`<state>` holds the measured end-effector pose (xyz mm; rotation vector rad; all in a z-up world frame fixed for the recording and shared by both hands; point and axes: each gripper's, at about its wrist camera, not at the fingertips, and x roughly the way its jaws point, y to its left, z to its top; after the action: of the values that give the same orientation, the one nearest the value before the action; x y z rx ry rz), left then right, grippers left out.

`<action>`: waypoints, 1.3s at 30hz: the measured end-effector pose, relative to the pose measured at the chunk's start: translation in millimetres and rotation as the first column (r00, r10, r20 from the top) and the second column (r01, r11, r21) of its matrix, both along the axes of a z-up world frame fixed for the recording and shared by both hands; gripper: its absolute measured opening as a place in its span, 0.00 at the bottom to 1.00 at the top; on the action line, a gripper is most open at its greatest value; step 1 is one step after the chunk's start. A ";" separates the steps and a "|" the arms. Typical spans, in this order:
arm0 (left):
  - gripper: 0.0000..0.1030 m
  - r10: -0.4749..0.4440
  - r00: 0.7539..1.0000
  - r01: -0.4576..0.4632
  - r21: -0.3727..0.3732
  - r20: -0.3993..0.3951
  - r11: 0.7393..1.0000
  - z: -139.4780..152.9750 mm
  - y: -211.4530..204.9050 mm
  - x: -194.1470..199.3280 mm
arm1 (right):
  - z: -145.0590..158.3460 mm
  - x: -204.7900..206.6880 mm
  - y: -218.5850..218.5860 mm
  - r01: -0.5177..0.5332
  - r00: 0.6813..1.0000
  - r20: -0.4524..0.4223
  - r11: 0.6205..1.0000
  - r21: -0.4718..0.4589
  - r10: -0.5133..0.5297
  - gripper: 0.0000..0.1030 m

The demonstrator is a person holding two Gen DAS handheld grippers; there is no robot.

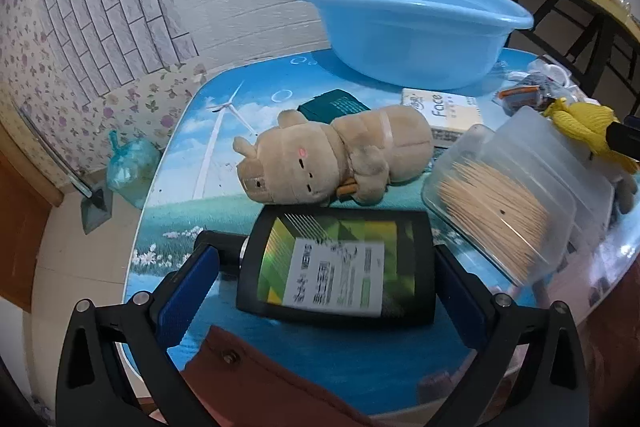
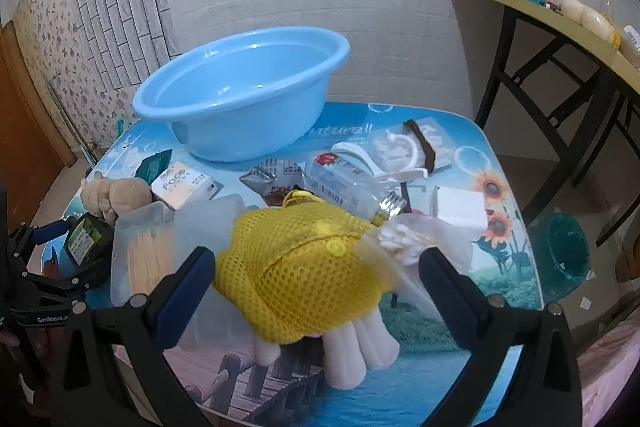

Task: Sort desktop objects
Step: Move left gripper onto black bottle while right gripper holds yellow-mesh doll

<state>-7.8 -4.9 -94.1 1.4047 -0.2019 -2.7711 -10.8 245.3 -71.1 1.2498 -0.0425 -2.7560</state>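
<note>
The left gripper (image 1: 336, 291) is spread around a flat black bottle (image 1: 336, 263); the right gripper (image 2: 320, 287) is spread around a yellow mesh bag (image 2: 304, 267). A beige plush toy (image 1: 332, 163) lies behind on the glossy counter (image 1: 224, 135), before a smooth blue basin (image 1: 408, 31).

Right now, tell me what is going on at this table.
A person is sorting clutter on a picture-printed table with a claw in each hand. The left claw is open around a black bottle with a green label lying flat, not yet squeezing it. The right claw is open over a yellow mesh bag. The blue basin at the back looks empty. A plush toy and a clear box of toothpicks lie unsorted.
</note>
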 end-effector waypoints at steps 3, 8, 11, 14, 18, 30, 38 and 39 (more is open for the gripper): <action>1.00 0.003 1.000 -0.004 -0.010 -0.008 1.000 -1.4 1.2 -2.2 | -5.1 -2.8 -3.6 -0.007 1.000 0.004 1.000 0.008 0.007 1.00; 1.00 0.016 0.999 -0.018 0.077 0.036 0.997 -6.9 -8.8 -5.8 | -10.8 -4.2 -5.9 -0.013 1.000 -0.002 1.000 0.013 0.013 1.00; 0.99 0.024 0.998 -0.031 0.149 0.050 0.988 -9.2 -17.7 -5.3 | -12.7 -4.7 -6.7 -0.026 1.000 -0.002 1.000 0.006 0.026 0.96; 0.91 -0.003 0.999 -0.002 0.144 0.033 0.990 -7.7 -12.7 -1.2 | -12.9 -4.1 -5.1 -0.025 1.000 -0.002 1.000 -0.006 0.025 0.94; 0.90 -0.012 1.000 0.008 0.150 0.028 0.989 -9.1 -11.5 1.8 | -14.7 -3.8 -4.1 -0.023 1.000 0.000 1.000 -0.013 0.023 0.93; 0.88 -0.017 0.999 0.026 0.181 -0.052 0.983 16.6 -15.2 14.4 | -2.4 7.0 -2.1 -0.045 0.998 -0.046 0.998 -0.037 0.043 0.69; 0.86 -0.032 0.995 0.050 0.187 -0.097 0.981 35.9 -15.3 15.0 | 19.6 12.4 -4.7 -0.082 0.991 -0.105 0.996 -0.043 0.077 0.11; 0.86 -0.038 0.996 0.052 0.184 -0.081 0.982 32.5 -14.5 13.8 | 16.5 9.8 -4.8 -0.090 0.993 -0.083 0.995 -0.049 0.086 0.11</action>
<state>6.0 -19.4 -61.6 1.3405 0.0287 -2.9415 -1.0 240.6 -54.6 1.0993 -0.0505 -2.7083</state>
